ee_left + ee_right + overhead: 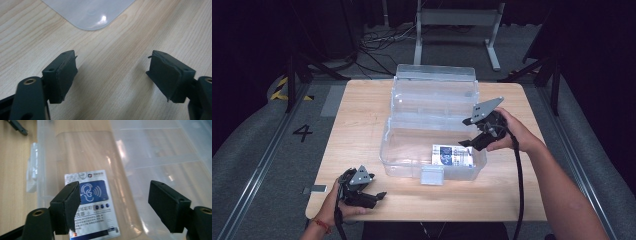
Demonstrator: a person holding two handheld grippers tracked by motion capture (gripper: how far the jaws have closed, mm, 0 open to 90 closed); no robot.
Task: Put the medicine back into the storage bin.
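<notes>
Light pine-grain counter [362,120] on grey carpet, dark room behind, white metal frame legs [457,30] at the far end. Clear plastic storage box [402,150] sits mid-counter, its lid [434,90] thrown back. Small print on the white-and-blue printed packet [92,202] is too blurred for me to read; its lower edge is cut off in the right gripper view. Packet lies flat on the box floor, near-right corner. My right gripper [473,142] hovers above it, jaws wide apart, empty, packet below the left jaw. My left gripper [379,196] rests near the counter's front-left edge, jaws wide, empty.
</notes>
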